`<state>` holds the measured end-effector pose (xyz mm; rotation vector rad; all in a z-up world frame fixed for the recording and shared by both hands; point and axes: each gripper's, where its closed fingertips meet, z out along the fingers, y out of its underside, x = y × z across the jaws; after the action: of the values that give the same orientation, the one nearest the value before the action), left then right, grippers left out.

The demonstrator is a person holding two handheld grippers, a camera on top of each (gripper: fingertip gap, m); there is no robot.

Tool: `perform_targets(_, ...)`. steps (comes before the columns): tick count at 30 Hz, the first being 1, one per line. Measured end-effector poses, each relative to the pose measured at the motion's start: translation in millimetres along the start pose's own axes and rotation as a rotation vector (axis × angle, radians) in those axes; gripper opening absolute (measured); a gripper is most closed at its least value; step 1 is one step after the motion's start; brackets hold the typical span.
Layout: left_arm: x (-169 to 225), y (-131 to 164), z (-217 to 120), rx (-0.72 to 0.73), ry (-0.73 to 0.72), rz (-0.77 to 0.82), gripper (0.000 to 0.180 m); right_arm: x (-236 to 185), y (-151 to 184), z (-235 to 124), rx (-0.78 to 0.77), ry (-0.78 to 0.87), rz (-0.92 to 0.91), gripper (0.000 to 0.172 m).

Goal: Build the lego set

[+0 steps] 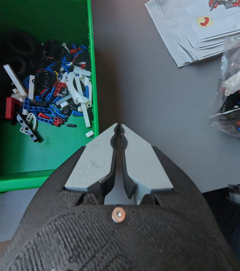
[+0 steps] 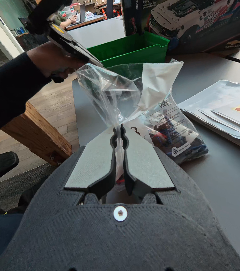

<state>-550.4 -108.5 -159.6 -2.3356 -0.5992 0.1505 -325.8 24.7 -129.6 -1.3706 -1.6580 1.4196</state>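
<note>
A clear plastic bag (image 2: 153,120) of small building pieces stands on the grey tabletop (image 2: 219,183), its loose film pinched between the pads of the right hand-held gripper (image 2: 118,129); the left hand-held gripper (image 1: 119,125) hovers beside the green bin (image 1: 92,73), jaws pressed together with nothing visible between them in its own view; from the right view it appears to meet the bag's top edge. The bag looks soft, slippery and bottom-heavy, best held by its slack upper film; 1 bag, 1 bin of loose pieces, 1 stack of booklets (image 2: 226,114), 2 grippers.
</note>
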Motion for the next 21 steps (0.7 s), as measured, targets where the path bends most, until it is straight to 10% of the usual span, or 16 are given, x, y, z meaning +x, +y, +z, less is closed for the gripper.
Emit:
perform_targets(9, -1.5, -14.9, -4.4, 0.056, -0.039, -0.02, 0.0, -18.0, 5.1, 14.3, -0.012, -0.031, -0.023, 0.004)
perform_targets(15, 151.3, -44.5, -50.9, 0.164, 0.36, 0.167, 0.057, -26.7, 3.9, 24.2, 0.03, -0.057, -0.009, 0.014)
perform_targets(21, 231.2, -57.1, -24.4, -0.087, 0.724, 0.143, 0.054, -39.9, 9.1, 39.0, 0.07, -0.161, 0.094, 0.026)
